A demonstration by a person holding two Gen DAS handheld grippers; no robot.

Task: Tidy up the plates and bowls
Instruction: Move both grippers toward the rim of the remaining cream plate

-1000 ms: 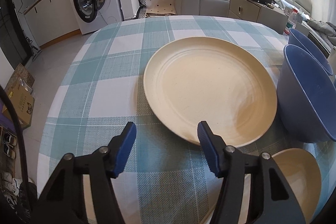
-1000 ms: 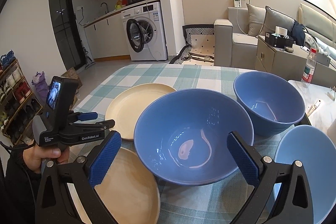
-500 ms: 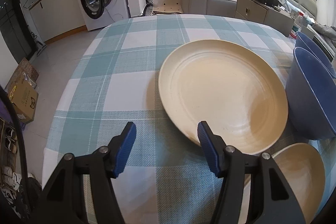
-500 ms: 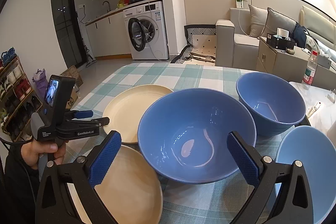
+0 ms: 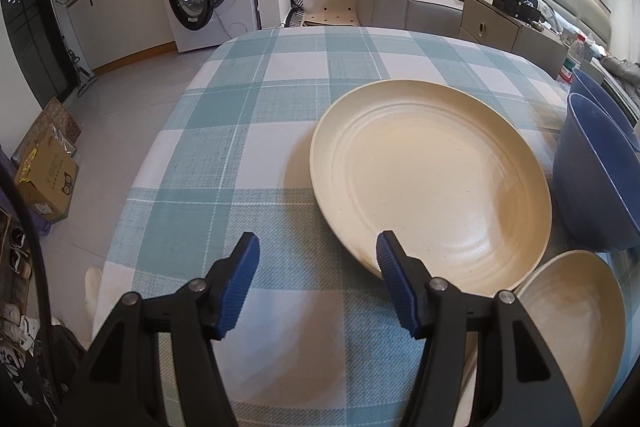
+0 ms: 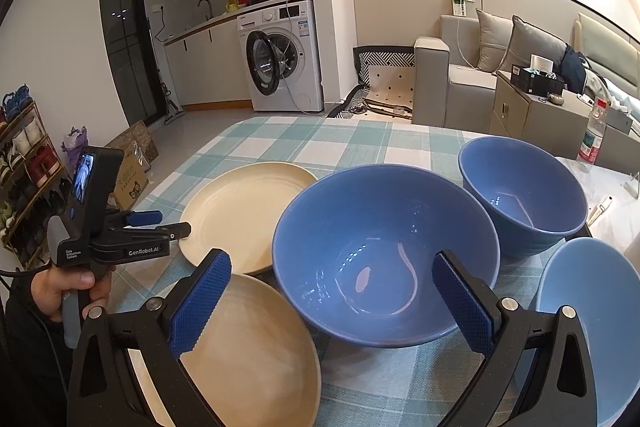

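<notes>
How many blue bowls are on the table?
3. A big blue bowl sits in the middle, a darker blue bowl behind it to the right, and a light blue bowl at the right edge, partly cut off.

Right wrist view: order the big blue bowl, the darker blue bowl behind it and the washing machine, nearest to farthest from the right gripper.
1. Big blue bowl, just ahead of the right gripper.
2. Darker blue bowl, behind, to the right.
3. Washing machine, off the table, far back.

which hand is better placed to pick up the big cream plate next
Left. The left tongs are open, empty and right at the near rim of the big cream plate. The right tongs are open in front of the large blue bowl, with the plate off to their left.
</notes>
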